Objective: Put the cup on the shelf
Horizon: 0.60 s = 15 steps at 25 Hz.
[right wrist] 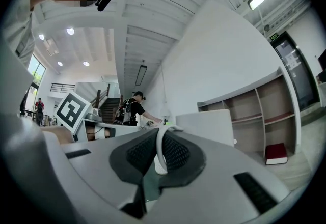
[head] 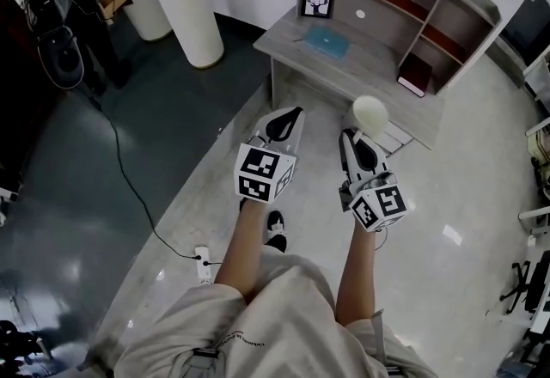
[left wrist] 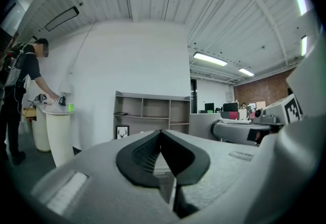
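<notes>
Both jaws of the right gripper pinch the cup by its handle; left gripper closed, empty. Thin hold: carry level, slowly, to the shelf ahead of the fingers.

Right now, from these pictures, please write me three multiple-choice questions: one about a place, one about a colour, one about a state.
1. Where does the deer picture stand? A on the floor; B on the desk; C on the round white table.
2. What colour is the cup? A red; B white; C green.
3. How is the left gripper? A shut on the cup; B wide open; C shut and empty.
Answers: 1 B, it stands upright at the desk's back. 2 B, the head view shows it white. 3 C, its jaws meet with nothing between; the right gripper holds the cup's handle.
</notes>
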Each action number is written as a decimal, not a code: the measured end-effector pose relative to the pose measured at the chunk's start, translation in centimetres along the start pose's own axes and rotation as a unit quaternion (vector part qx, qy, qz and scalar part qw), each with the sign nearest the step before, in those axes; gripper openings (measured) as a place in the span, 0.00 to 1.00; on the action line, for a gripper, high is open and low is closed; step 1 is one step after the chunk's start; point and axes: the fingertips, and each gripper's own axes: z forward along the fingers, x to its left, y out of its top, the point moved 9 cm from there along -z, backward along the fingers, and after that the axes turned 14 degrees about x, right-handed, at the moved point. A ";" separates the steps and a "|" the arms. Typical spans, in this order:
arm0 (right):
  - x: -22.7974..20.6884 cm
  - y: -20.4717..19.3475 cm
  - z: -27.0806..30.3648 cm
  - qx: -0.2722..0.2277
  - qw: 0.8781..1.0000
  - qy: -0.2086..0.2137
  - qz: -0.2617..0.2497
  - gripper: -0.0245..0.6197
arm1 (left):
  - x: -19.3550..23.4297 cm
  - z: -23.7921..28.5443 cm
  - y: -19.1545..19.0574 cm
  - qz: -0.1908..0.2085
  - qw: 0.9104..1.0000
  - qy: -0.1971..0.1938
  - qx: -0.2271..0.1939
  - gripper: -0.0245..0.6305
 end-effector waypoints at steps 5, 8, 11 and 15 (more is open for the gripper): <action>-1.9 1.9 4.8 -0.012 1.000 -0.018 -0.010 0.08 | 4.3 3.2 2.0 0.001 1.000 -0.001 -0.012 0.05; -2.7 2.1 7.5 -0.011 1.000 -0.026 -0.014 0.08 | 6.4 4.9 2.2 0.003 1.000 -0.006 -0.011 0.05; -3.0 2.5 9.7 -0.012 0.999 -0.028 -0.011 0.08 | 8.1 5.5 2.4 0.003 1.000 -0.003 -0.012 0.05; -3.4 2.3 11.5 -0.014 0.999 -0.031 -0.005 0.08 | 9.7 6.3 2.3 0.010 1.000 -0.003 -0.001 0.05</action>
